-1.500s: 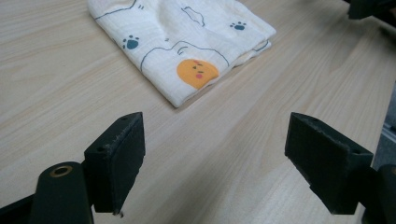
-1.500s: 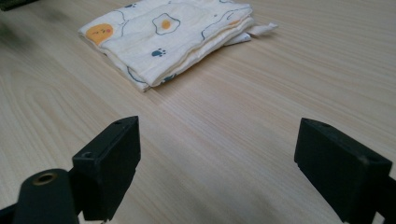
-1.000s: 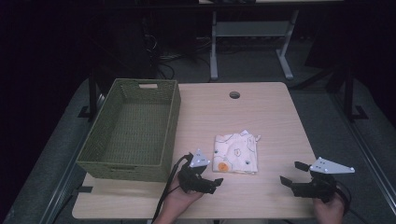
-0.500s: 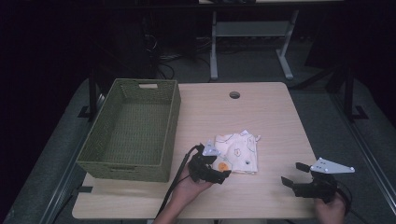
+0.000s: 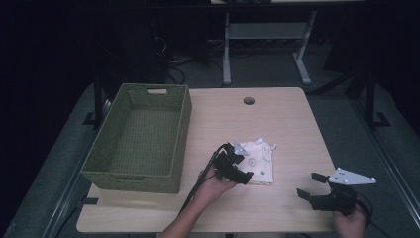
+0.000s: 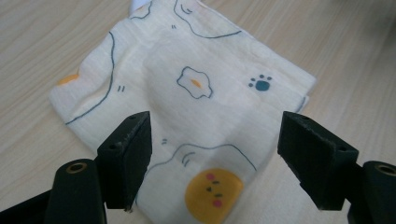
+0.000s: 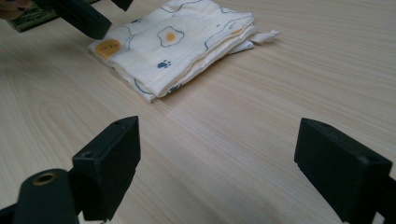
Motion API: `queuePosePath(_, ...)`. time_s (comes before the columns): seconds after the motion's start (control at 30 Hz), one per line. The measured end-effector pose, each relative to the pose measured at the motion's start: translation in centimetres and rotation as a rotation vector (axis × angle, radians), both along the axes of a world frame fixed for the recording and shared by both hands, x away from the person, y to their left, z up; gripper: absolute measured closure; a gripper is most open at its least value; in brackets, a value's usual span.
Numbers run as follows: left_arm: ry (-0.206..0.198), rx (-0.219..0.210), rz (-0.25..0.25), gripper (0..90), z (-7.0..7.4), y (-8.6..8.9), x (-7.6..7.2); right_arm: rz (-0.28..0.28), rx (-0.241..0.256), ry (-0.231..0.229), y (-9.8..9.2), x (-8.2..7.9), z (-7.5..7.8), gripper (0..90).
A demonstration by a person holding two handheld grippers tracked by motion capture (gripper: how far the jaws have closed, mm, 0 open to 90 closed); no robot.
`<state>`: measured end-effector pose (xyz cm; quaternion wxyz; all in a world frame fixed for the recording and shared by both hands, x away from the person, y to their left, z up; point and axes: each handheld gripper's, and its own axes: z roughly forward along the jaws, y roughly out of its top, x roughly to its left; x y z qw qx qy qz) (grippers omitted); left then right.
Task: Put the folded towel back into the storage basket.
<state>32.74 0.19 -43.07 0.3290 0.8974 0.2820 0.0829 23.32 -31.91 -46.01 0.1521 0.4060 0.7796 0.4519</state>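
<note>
A folded cream cloth (image 5: 261, 161) printed with eggs, paw marks and orange faces lies on the wooden table (image 5: 277, 119), right of centre. My left gripper (image 5: 238, 168) hovers over the cloth's near left corner, open, jaws straddling the fabric (image 6: 196, 102) with nothing pinched. My right gripper (image 5: 313, 186) rests open near the table's front right edge, well clear of the cloth (image 7: 182, 42), its jaws wide apart above bare wood. The left gripper's black jaw (image 7: 77, 16) appears at the top left of the right gripper view.
A green woven basket (image 5: 139, 171) with nothing in it stands on the table's left side, close to my left hand. A round cable hole (image 5: 248, 100) sits near the far edge. Beyond the table are a white desk frame (image 5: 267, 34) and dark floor.
My left gripper has moved right and forward from beside the cloth until it is over the cloth's near corner. The right gripper has stayed in place.
</note>
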Motion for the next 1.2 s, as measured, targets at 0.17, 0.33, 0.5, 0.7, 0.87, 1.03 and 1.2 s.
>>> queuePosePath(0.17, 0.003, 0.023, 0.015, 27.8, -0.1, -0.8, 1.2, 0.002, -0.004, -0.001, -0.1, 0.1, 0.0, 14.0)
queuePosePath(0.33, -0.005, 0.054, 0.014, 32.2, -0.4, -1.8, 2.2, -0.002, 0.011, -0.012, -0.1, 0.0, 0.1, 14.0)
queuePosePath(0.5, -0.005, 0.108, -0.009, 39.3, -0.8, -2.8, 3.1, 0.004, 0.008, -0.01, -0.1, 0.0, 0.1, 14.0)
queuePosePath(0.7, 0.033, 0.144, -0.018, 45.7, -1.1, -3.4, 3.9, 0.006, 0.007, -0.012, -0.1, 0.0, 0.2, 14.0)
queuePosePath(0.87, 0.063, 0.173, -0.017, 46.9, -1.8, -3.6, 4.4, -0.004, 0.007, -0.016, 0.0, 0.0, 0.3, 14.0)
queuePosePath(1.03, 0.083, 0.194, -0.005, 51.0, -1.6, -3.9, 4.4, 0.0, 0.003, -0.023, 0.2, 0.0, 0.3, 14.0)
queuePosePath(1.2, 0.116, 0.241, 0.009, 52.1, -1.3, -4.5, 4.7, 0.0, 0.003, -0.026, 0.2, -0.1, 0.3, 14.0)
